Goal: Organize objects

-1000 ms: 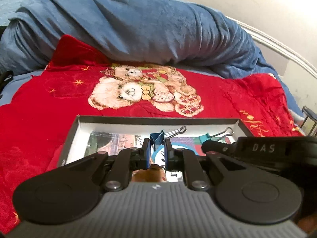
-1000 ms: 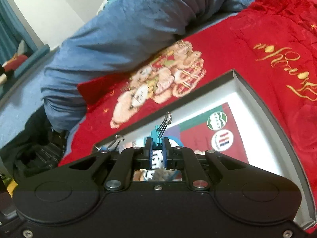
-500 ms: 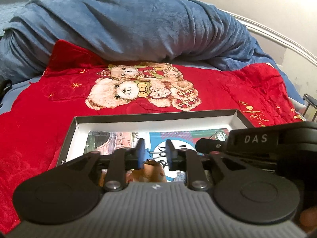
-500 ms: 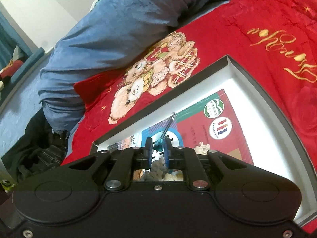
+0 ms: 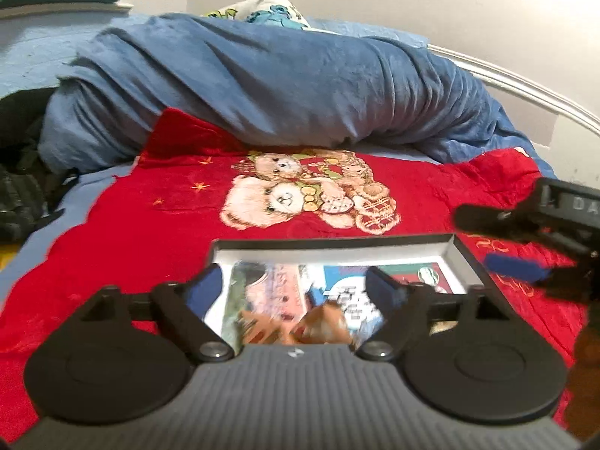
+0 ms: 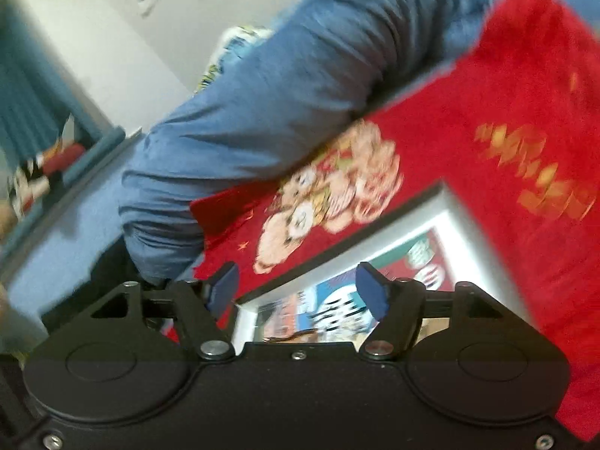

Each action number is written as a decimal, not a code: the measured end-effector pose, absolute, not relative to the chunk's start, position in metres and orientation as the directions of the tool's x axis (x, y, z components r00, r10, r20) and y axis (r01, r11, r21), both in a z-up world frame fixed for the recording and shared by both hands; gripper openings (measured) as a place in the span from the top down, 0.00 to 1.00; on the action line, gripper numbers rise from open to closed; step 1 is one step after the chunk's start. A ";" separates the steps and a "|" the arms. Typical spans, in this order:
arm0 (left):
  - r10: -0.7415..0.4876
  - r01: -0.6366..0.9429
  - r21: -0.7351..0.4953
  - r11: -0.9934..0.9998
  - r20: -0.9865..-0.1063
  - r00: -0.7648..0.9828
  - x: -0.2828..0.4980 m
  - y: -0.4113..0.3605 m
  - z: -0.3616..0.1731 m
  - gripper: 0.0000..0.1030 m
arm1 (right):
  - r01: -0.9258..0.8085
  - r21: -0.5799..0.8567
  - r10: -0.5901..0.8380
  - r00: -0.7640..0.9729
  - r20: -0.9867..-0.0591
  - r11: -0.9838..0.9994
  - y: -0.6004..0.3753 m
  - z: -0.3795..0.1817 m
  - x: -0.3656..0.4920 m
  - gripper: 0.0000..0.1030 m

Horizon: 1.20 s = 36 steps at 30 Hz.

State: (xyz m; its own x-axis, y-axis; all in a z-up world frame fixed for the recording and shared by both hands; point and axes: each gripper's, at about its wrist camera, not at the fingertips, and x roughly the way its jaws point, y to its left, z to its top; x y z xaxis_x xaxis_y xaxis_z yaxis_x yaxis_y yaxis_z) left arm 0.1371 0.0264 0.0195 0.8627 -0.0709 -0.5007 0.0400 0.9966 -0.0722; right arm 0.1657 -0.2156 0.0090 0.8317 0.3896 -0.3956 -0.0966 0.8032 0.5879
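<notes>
A shallow box (image 5: 337,242) with a dark rim and white walls lies on the red blanket; its floor is a colourful print. My left gripper (image 5: 294,290) hovers over the box's near side, its jaws opening wide, with nothing pressed between the blue pads (image 5: 204,292). A small blurred blue piece, probably the blue binder clip (image 5: 313,296), lies in the box below them. My right gripper (image 5: 498,247) enters from the right above the box's corner. In the right wrist view the right gripper (image 6: 298,290) is also opening over the box (image 6: 446,217), with nothing in it. That view is blurred and shows no clip.
The red blanket (image 5: 307,195) with a teddy-bear print covers the bed. A bunched blue blanket (image 5: 281,86) lies behind it. Dark bags (image 5: 18,187) sit at the left, and a white bed rail (image 5: 525,90) curves along the wall at the right.
Both grippers were shut on binder clips, blue in the left and teal in the right. Both have let go, spread wide, and risen back from the box.
</notes>
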 end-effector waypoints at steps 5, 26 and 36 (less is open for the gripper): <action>-0.058 0.023 -0.071 0.997 -0.545 0.837 0.098 0.037 0.024 0.04 | -0.084 0.475 0.294 0.875 -0.386 0.876 -0.222 0.030 0.111 0.16; 0.055 -0.117 -0.041 0.992 -0.701 0.711 0.061 0.033 -0.061 0.00 | -0.063 0.113 0.123 0.734 -0.668 0.992 -0.160 -0.078 0.062 0.01; 0.237 -0.238 0.088 0.967 -0.649 0.723 0.056 0.023 -0.090 0.00 | -0.112 0.012 0.093 0.757 -0.646 0.994 -0.147 -0.089 0.061 0.00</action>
